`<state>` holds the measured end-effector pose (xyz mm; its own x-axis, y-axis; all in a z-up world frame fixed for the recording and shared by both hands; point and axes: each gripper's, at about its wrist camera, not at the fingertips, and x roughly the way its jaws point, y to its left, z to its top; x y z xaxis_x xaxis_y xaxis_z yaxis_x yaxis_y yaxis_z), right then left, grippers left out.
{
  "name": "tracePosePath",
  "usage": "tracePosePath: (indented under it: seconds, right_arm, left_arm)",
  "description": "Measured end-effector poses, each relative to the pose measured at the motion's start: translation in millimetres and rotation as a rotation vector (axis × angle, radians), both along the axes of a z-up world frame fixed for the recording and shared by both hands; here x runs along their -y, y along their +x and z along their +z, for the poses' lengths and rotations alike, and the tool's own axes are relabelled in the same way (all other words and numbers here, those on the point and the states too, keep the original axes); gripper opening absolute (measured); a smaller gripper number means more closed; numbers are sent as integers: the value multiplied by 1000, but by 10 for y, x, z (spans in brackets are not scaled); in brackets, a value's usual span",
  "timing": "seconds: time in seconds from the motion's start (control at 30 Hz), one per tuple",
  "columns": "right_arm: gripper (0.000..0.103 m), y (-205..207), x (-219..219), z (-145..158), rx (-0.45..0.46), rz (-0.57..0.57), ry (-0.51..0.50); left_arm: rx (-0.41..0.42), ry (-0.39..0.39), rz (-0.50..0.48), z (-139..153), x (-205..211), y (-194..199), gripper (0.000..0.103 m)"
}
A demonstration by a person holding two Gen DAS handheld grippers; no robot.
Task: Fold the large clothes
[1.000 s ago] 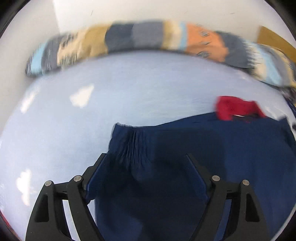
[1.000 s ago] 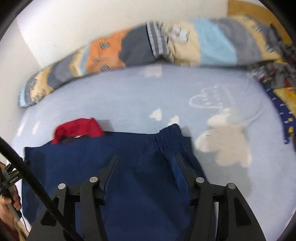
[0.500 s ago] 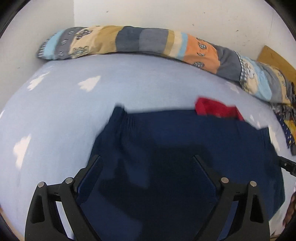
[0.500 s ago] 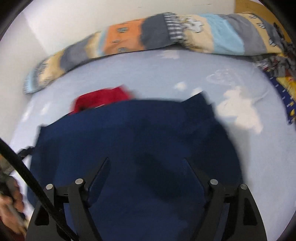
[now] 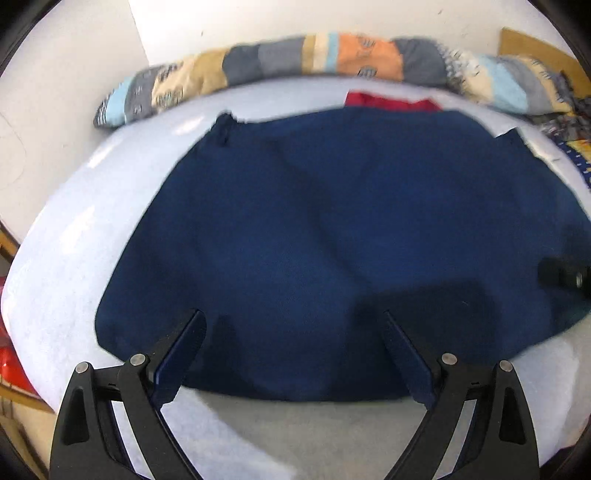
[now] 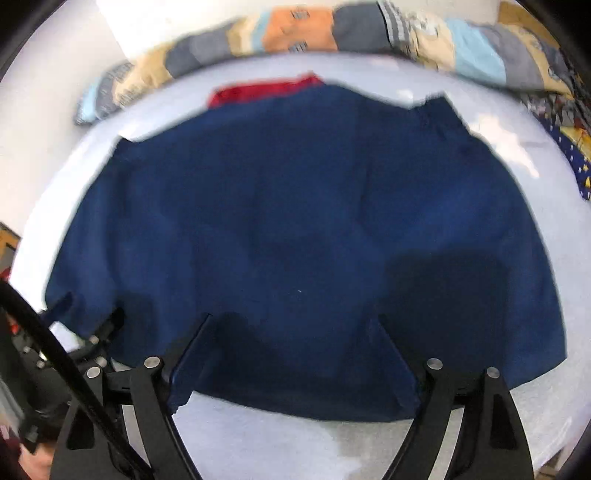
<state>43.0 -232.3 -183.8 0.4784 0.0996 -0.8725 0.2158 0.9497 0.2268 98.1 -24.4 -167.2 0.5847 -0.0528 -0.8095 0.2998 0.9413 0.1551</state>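
A large navy blue garment [image 5: 332,229] lies spread flat on the pale blue bed sheet [image 5: 74,240]; it also fills the right wrist view [image 6: 295,221]. A red piece of cloth [image 5: 391,101] shows at its far edge, also in the right wrist view [image 6: 266,90]. My left gripper [image 5: 291,317] is open and empty, fingers wide apart above the garment's near edge. My right gripper [image 6: 291,319] is open and empty above the same near edge. The right gripper's tip shows at the left view's right edge [image 5: 565,277].
A long patchwork bolster [image 5: 332,59] lies along the wall at the far side of the bed, also in the right wrist view [image 6: 332,29]. Patterned bedding [image 6: 569,129] lies at the far right. White walls enclose the back and left. The left gripper's body [image 6: 55,369] is at lower left.
Both grippers have pulled back toward the near edge of the bed. The navy garment, seen close before, now shows whole and lies spread flat. Both grippers stay open.
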Motion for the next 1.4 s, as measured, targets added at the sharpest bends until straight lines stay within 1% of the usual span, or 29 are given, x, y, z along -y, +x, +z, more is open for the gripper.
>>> tracePosePath:
  seconds: [0.07,0.1,0.17,0.27,0.33,0.4,0.5,0.57,0.63,0.83,0.93,1.1,1.17,1.23,1.27,1.3,1.4]
  right_arm:
    - [89,-77,-19,148,55,13,-49]
    - [89,-84,-3,182,70,13,-54]
    - [89,-101,23,211,89,5,-26]
    - [89,-60,64,165,71,-7,6]
    - [89,-12,42,90,46,-4,-5]
    - [89,100,8,-18,14,7,-12]
    - [90,188,34,-207,-52,2,1]
    - [94,205,16,-236,-53,9,-4]
    - [94,225,-5,-245,-59,11,-19]
    - [102,217,-37,-275,-59,-6,1]
    - [103,210,-59,-279,-59,-9,-13]
    - [103,214,-60,-277,-59,-15,-8]
    - [103,200,-60,-253,-48,-12,0]
    - [101,178,-1,-198,-37,-18,36]
    - [99,161,61,-148,-16,-34,63]
    - [99,127,171,-55,23,-60,93]
    - [99,46,544,125,82,-154,123]
  left_arm:
    - [42,-14,-22,59,-10,-115,95]
    - [64,-16,-32,81,-15,-178,95]
    - [101,-3,-60,105,44,-235,95]
    - [112,-13,-81,148,162,-205,95]
    - [101,-30,-87,136,202,-177,95]
    - [89,-31,-89,94,244,-142,95]
    - [63,6,-90,-35,334,-58,95]
    - [57,-3,-74,-97,338,-63,95]
    - [54,-17,-57,-124,337,-40,95]
    - [33,-50,-9,-168,332,2,95]
    - [22,-59,7,-183,320,14,95]
    - [19,-64,19,-172,319,12,95]
    - [26,-72,22,-137,314,-1,95]
    - [36,-79,19,-83,313,-5,95]
    - [46,-90,23,-43,301,-4,95]
    - [51,-104,25,-8,286,1,95]
    - [70,-131,32,93,257,10,95]
